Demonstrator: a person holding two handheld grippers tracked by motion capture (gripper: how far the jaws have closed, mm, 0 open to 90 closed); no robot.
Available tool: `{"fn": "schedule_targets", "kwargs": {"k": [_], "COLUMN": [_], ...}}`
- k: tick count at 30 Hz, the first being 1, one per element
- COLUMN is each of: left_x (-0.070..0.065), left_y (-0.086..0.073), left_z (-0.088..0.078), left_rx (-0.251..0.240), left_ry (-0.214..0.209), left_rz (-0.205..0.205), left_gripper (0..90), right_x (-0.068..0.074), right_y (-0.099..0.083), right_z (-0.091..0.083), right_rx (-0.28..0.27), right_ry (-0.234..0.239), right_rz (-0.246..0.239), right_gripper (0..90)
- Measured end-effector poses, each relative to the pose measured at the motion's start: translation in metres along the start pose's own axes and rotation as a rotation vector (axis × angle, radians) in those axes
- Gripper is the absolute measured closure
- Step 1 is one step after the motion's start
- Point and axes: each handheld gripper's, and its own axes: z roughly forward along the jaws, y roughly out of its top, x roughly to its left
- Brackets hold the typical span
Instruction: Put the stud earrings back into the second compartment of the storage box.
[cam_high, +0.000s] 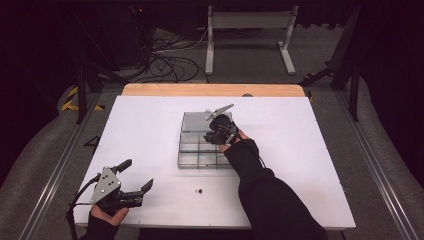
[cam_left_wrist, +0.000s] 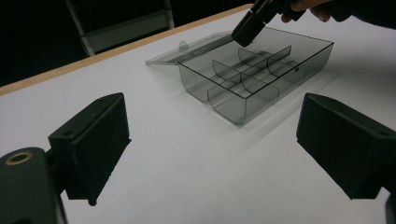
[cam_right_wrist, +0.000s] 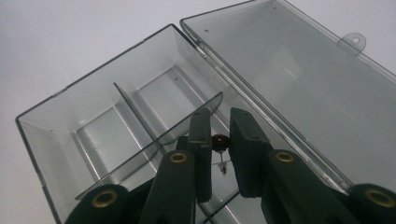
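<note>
A clear plastic compartment box (cam_high: 197, 159) lies at the table's middle, with its lid (cam_high: 192, 121) folded open flat behind it. My right gripper (cam_high: 218, 131) hangs over the box's far right compartments. In the right gripper view it (cam_right_wrist: 220, 135) is shut on a small dark red earring (cam_right_wrist: 220, 141), whose pin points back between the jaws, above a curved divider (cam_right_wrist: 154, 140). My left gripper (cam_high: 138, 174) rests open near the front left corner, with nothing between its jaws (cam_left_wrist: 215, 140). It looks toward the box (cam_left_wrist: 243, 100) and the right gripper (cam_left_wrist: 250, 25).
A tiny dark object (cam_high: 200, 190) lies on the white table (cam_high: 300, 165) in front of the box. The right forearm (cam_high: 265, 190) crosses the table's front right. A wooden strip (cam_high: 210, 90) runs along the far edge, and beyond it are cables and a metal stand (cam_high: 250, 35).
</note>
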Motion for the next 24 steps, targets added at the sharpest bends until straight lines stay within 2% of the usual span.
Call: {"fn": "schedule_targets", "kwargs": {"k": [13,18,22,23,24], "left_x": [0.000,0.000,0.000,0.000,0.000], "left_y": [0.000,0.000,0.000,0.000,0.000], "left_z": [0.000,0.000,0.000,0.000,0.000], "left_rx": [0.002,0.002,0.001,0.001,0.000], "left_ry": [0.001,0.001,0.001,0.001,0.002], "left_rz": [0.000,0.000,0.000,0.001,0.000], "left_gripper": [10.1,10.0,10.1,10.1,10.0], "right_x": [-0.003,-0.003,0.002,0.002,0.004], "right_y": [-0.001,-0.001,0.001,0.001,0.001], "right_z": [0.008,0.007,-0.001,-0.001,-0.004], "right_rx": [0.035,0.019,-0.008,-0.008,-0.016], "right_ry": [-0.012,-0.030,-0.019,-0.019,-0.008], "right_rz": [-0.011,-0.021,-0.030,-0.030,-0.033], "right_gripper": [78.9,68.1,58.7,58.7,53.6]}}
